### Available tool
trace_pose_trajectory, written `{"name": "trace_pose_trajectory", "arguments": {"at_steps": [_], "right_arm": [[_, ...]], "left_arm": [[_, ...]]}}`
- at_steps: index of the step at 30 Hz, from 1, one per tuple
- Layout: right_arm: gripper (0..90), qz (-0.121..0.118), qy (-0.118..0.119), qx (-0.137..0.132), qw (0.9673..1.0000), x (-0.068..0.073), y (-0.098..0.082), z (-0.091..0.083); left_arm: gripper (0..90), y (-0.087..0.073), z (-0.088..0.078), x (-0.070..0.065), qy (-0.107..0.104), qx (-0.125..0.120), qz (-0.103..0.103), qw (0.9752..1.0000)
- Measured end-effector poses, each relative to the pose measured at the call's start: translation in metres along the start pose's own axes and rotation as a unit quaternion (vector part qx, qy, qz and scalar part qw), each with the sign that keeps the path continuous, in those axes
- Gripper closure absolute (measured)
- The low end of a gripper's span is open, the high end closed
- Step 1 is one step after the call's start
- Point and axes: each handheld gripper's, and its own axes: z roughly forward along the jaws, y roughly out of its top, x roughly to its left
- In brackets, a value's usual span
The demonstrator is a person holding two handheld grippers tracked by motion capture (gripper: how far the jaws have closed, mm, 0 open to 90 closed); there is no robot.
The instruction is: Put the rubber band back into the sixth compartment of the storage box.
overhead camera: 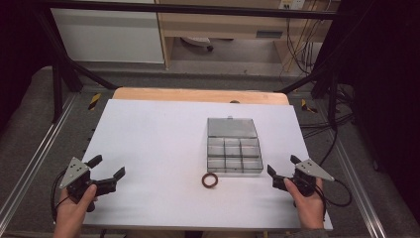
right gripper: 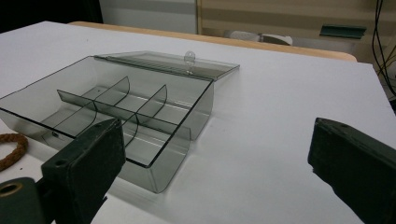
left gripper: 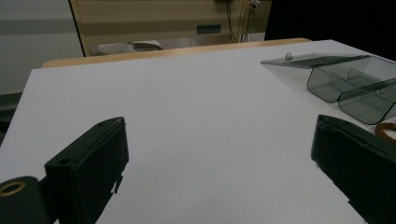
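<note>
A clear compartment box is set open on the table, lid laid back for access. A brown ring lies just beside it. Left gripper and right gripper are held wide, empty, at the near edge.

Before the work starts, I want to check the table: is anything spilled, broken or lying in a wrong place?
Nothing stands out. The clear compartment box sits square with its lid laid open and flat, and the brown ring lies beside it on the table.
</note>
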Motion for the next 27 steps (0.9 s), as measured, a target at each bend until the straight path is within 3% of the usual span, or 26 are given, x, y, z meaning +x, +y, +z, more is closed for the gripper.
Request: {"name": "trace_pose_trajectory", "arguments": {"at_steps": [7, 11, 18, 20, 24, 27], "right_arm": [[4.3, 0.002, -0.015, 0.004, 0.9999, 0.003, 0.004, -0.001], [4.4, -0.005, -0.023, 0.025, 0.9994, 0.006, 0.01, -0.002], [4.6, 0.005, -0.017, 0.045, 0.9988, 0.01, 0.016, -0.006], [4.6, 0.007, -0.019, 0.054, 0.9983, 0.01, 0.016, -0.005], [4.2, 0.012, -0.022, 0.053, 0.9983, 0.009, 0.019, -0.005], [4.2, 0.014, -0.021, 0.049, 0.9985, 0.01, 0.023, -0.004]], "left_arm": [[4.3, -0.001, 0.002, -0.002, -0.006, 0.007, 0.003, 1.0], [4.4, -0.002, 0.002, -0.002, -0.004, 0.01, -0.003, 0.9999], [4.4, 0.0, 0.001, -0.001, -0.001, 0.009, -0.002, 1.0], [4.4, 0.0, 0.002, -0.002, -0.003, 0.015, 0.008, 0.9998], [4.2, -0.002, 0.002, -0.005, -0.007, 0.023, 0.014, 0.9996], [4.3, -0.001, 0.002, -0.005, -0.008, 0.016, 0.006, 0.9998]]}}
